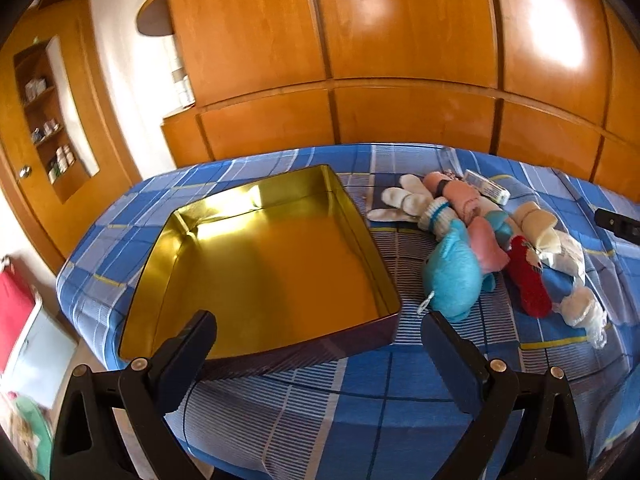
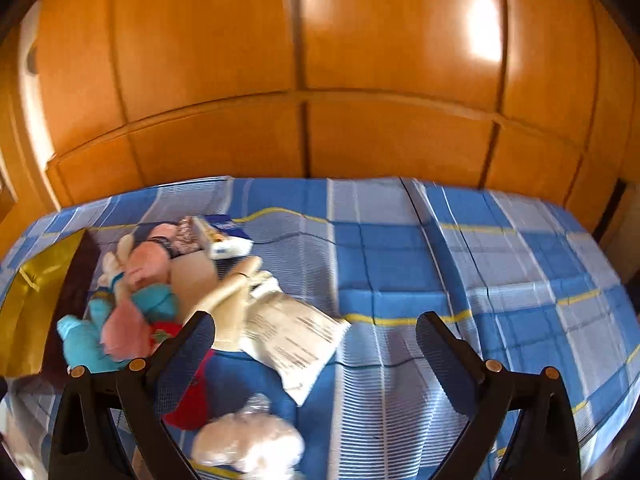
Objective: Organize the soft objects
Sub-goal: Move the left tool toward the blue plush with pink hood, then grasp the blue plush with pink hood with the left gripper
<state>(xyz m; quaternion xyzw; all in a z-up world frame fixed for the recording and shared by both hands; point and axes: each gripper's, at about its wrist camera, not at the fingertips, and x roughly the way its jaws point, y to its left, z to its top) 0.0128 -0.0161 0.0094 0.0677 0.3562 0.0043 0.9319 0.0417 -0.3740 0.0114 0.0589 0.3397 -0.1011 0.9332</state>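
A blue plaid bedspread is seen covering the bed, with glossy orange wooden wardrobe panels standing behind it. Only in the left wrist view are a door with a shelved niche and an open gold-lined tin box shown in full; the box lies ahead of the left gripper, whose jaws are spread wide and hold nothing. The soft objects are piled right of those jaws: a blue plush toy, white socks and a red sock. In the blurred right wrist view, the right gripper is also held wide and empty, the pile lying by its left jaw; a printed white packet is shown there between the jaws.
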